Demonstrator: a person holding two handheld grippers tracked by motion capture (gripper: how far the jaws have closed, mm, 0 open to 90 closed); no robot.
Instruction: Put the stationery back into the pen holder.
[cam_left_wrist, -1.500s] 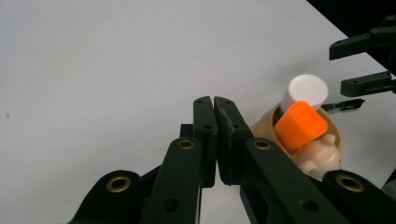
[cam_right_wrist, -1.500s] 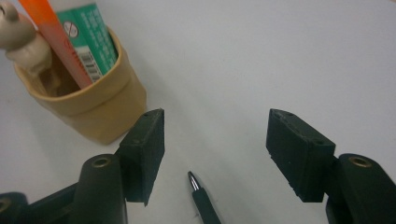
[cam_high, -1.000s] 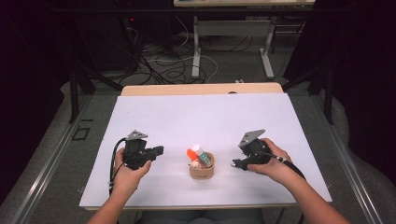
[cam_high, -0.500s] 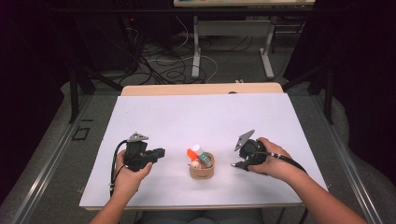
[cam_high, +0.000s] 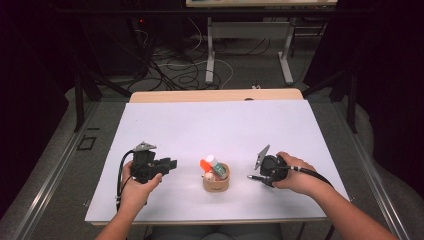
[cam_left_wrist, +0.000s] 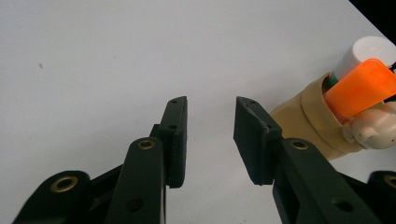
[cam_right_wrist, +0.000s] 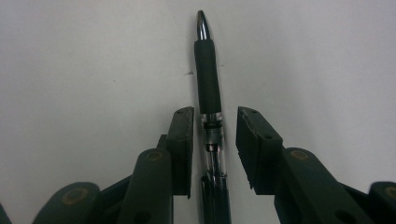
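Right gripper (cam_right_wrist: 215, 121) closing around pen (cam_right_wrist: 207, 79), seemingly untouched; left gripper (cam_left_wrist: 210, 121) opening, empty

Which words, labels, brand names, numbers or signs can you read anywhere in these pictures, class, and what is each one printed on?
None can be read.
Round tan holder: a faint dark mark on its side, too small and blurred to read.
Black pen with clear barrel, orange marker, white-capped tube: no print legible.

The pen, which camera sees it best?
The right gripper view. There the pen lies lengthwise on the white table between the right gripper's closing jaws, black grip and silver tip clear. The high view shows just a thin sliver poking from that gripper.
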